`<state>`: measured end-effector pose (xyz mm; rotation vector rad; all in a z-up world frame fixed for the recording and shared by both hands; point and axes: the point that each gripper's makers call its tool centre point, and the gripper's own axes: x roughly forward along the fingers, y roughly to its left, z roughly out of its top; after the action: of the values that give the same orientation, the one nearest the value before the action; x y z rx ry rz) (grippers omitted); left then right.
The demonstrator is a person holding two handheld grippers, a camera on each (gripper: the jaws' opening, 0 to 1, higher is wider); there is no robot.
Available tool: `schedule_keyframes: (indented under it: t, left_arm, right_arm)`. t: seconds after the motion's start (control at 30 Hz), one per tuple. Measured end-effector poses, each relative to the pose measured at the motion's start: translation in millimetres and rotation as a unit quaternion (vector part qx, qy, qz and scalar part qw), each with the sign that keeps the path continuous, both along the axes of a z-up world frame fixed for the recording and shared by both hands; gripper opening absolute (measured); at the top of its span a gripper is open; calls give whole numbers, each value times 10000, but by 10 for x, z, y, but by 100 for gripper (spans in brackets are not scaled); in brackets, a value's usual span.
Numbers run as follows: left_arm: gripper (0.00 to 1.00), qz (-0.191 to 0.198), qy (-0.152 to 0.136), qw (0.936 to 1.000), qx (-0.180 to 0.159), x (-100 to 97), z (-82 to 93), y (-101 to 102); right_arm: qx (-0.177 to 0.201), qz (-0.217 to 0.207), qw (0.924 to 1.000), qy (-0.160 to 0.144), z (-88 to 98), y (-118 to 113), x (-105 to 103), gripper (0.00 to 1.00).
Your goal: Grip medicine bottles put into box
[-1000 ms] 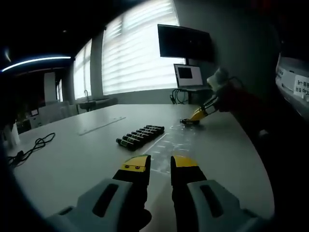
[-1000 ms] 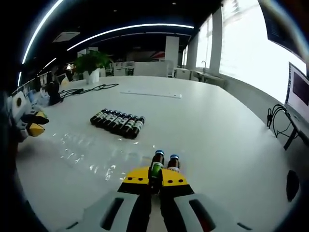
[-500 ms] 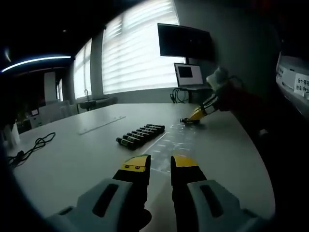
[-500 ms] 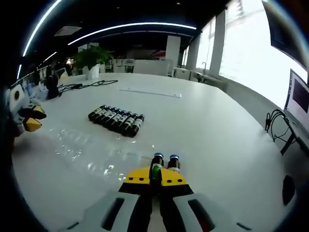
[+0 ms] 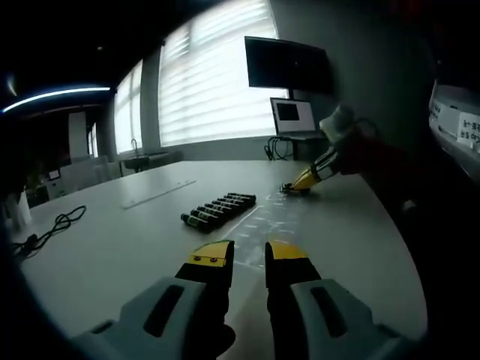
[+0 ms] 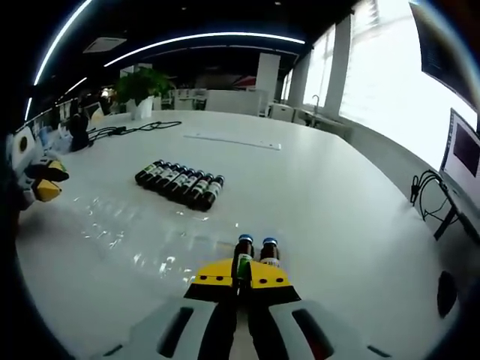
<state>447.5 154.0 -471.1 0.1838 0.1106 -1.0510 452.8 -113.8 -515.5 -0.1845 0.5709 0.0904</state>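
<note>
My right tool [image 6: 240, 279], clamped on one medicine bottle [image 6: 243, 255], had edged forward over the clear box [image 6: 142, 240]; my left tool [image 5: 247, 255] stayed apart, idle.

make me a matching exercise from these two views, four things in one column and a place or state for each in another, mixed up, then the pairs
Things:
1. row of bottles
2. right gripper
3. left gripper
4. black cable

Places or states:
A. open, nothing between its jaws
B. lying side by side on the white table, away from both grippers
C. shut on a blue-capped bottle, a second one right beside it
D. loose on the table, towards the left edge of the left gripper view

Pairs: 1-B, 2-C, 3-A, 4-D
</note>
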Motion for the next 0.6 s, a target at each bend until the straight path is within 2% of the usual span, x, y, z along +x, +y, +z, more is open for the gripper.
schedule_keyframes:
  t: [0.07, 0.2, 0.27, 0.43, 0.6]
  left_arm:
    - [11, -6, 1, 10000, -2, -3, 1, -1]
    - [11, -18, -2, 10000, -10, -9, 5, -4]
    - [11, -11, 1, 10000, -15, -6, 7, -1]
    - [11, -20, -4, 10000, -20, -11, 11, -4]
    - [11, -3, 3, 10000, -33, 0, 11, 4]
  right_arm:
    - [-40, -52, 10000, -73, 22, -11, 14, 0]
    - [289, -121, 9987, -408, 137, -4, 18, 0]
    - [348, -103, 9983, -460, 192, -6, 10, 1]
    - [242, -31, 9977, -637, 278, -25, 41, 2]
    - [184, 89, 9981, -584, 240, 25, 29, 5]
